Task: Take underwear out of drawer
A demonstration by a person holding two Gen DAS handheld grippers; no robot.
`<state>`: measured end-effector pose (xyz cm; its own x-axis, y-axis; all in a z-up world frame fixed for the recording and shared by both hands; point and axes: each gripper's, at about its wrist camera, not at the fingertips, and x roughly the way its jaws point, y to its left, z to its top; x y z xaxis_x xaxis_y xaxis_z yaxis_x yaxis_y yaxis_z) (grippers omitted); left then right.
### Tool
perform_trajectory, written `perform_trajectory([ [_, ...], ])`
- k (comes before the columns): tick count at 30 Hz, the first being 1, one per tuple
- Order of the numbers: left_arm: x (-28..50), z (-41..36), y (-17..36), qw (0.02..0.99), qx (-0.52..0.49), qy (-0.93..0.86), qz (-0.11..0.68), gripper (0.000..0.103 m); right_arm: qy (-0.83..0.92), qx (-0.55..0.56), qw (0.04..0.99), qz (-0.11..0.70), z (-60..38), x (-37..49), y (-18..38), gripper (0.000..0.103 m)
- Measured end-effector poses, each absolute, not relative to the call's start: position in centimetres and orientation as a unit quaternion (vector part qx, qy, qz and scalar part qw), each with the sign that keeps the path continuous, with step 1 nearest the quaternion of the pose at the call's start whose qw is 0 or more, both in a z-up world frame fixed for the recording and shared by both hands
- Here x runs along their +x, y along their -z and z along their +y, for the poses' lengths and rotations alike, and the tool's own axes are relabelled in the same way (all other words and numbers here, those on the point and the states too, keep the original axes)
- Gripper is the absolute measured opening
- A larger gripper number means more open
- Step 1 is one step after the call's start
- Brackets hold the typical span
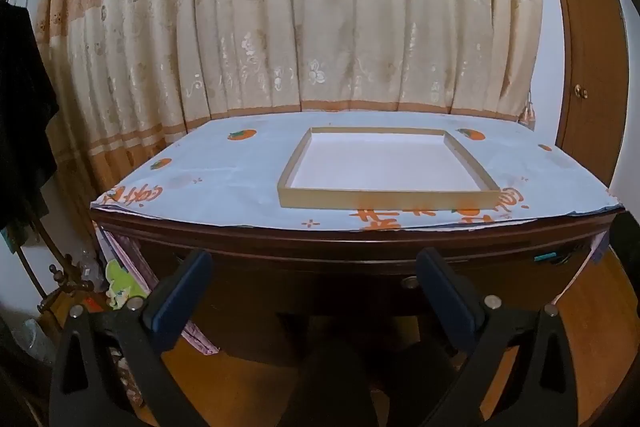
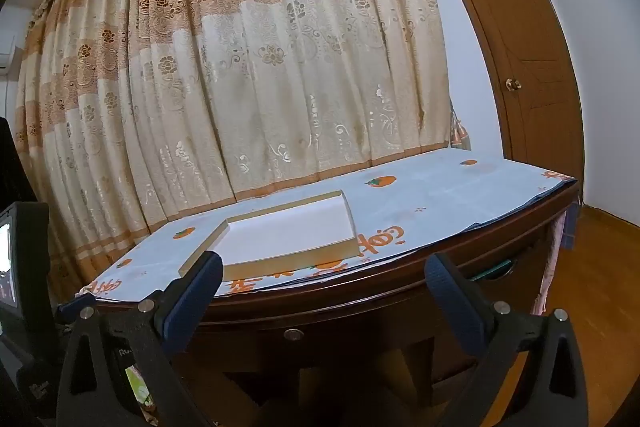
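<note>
A dark wooden desk has a shut drawer front (image 1: 360,279) under its top, with a small round metal knob (image 1: 409,282); the knob also shows in the right wrist view (image 2: 293,334). No underwear is in view. My left gripper (image 1: 314,267) is open and empty, held in front of the drawer front, below the desk edge. My right gripper (image 2: 324,277) is open and empty, level with the desk's front edge, to the right of the left one. A shallow empty cardboard tray (image 1: 390,199) with a white floor lies on the desk top, also in the right wrist view (image 2: 288,261).
A pale blue cloth with orange fruit prints (image 1: 224,183) covers the desk top. A floral curtain (image 1: 300,27) hangs behind. A brown wooden door (image 2: 532,75) stands at the right. Dark clothes (image 1: 20,107) hang at the left, with clutter (image 1: 120,283) on the floor beside the desk.
</note>
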<state>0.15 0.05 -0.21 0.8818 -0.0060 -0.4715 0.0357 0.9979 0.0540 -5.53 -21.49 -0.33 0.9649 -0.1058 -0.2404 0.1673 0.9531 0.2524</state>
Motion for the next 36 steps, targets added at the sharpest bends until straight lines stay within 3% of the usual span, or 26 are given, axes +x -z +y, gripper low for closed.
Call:
perform_trajectory([
  [36,-0.38,0.01,0.53,0.97,0.04,0.007,0.242,0.103,0.067,0.117,0.984,0.116,-20.78,-5.32,0.23,0.102],
])
